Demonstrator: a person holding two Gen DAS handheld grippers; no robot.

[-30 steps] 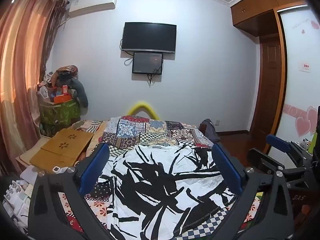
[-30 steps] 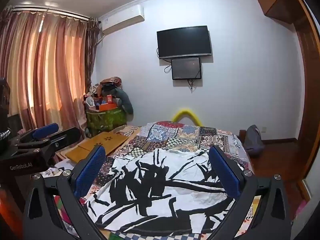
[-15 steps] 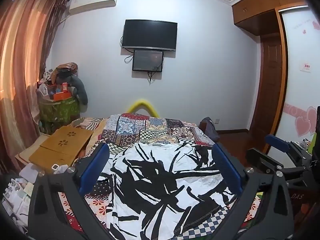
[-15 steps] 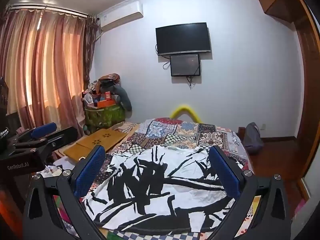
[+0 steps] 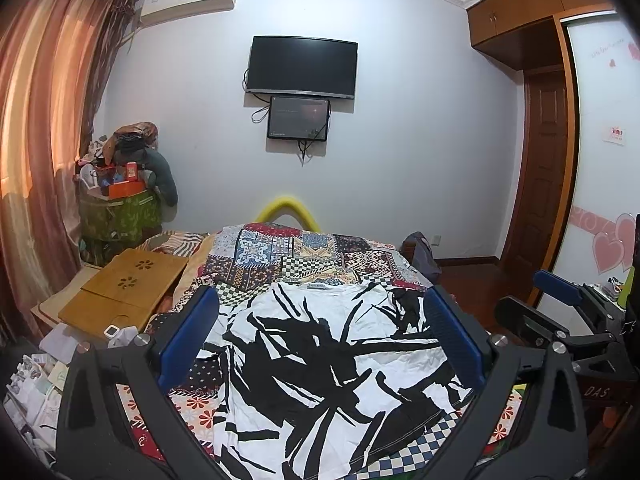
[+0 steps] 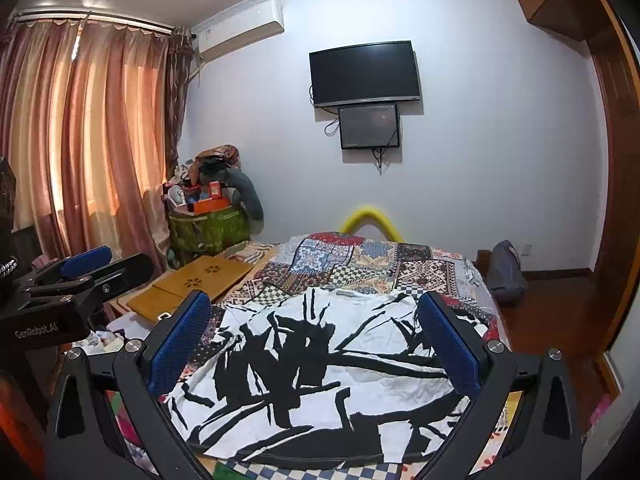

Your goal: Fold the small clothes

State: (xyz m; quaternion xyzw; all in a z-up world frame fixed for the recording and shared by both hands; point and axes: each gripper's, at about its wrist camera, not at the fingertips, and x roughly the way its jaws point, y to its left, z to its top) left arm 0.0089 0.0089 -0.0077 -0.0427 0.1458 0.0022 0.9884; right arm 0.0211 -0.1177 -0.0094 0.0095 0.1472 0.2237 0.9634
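A bedroom: pink curtains [image 6: 80,140], a wooden lap table [image 5: 124,296], a bed under a patchwork quilt [image 5: 296,256], a black wall television [image 5: 302,66]. The white black-splashed T-shirt [image 5: 332,368] lies flat on the quilt, collar toward the far wall, long axis running away from the cameras. The left gripper [image 5: 320,344] and right gripper [image 6: 316,344] hover with fingers apart, slightly lower and closer than before.

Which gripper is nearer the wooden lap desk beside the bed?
Left. The left gripper hovers over the shirt on the wooden lap desk side; the right gripper sits farther across.
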